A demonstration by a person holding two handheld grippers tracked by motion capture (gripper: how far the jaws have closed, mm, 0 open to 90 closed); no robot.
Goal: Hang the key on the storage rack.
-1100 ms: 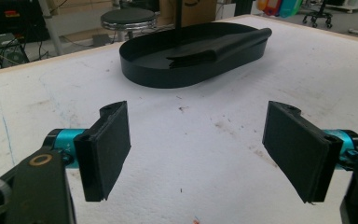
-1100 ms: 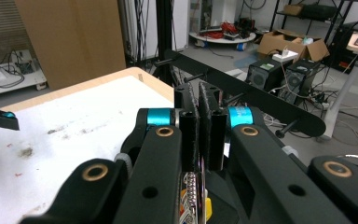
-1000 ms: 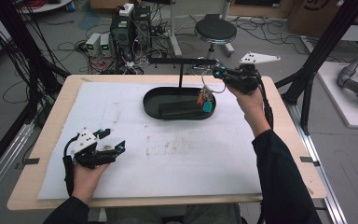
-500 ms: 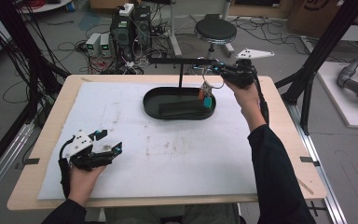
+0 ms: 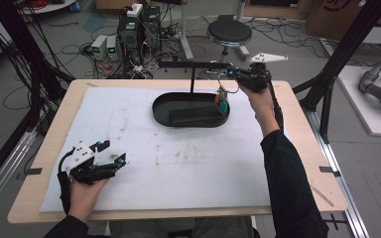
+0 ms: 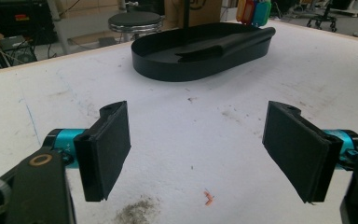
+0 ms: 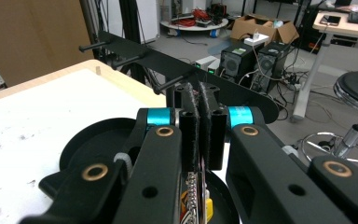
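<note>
I can read no text, label, brand or number anywhere from here. The cardboard box (image 5: 335,12) on the floor at the far right carries a dark printed mark, but it is cut off at the frame edge and too blurred for me to make out. The boxes (image 7: 256,28) on the floor in the right gripper view show no print that I can read.

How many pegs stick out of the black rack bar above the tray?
3 pegs on the bar: the far one, the middle one, the near one just left of the right tool. More may be hidden behind that tool.
</note>
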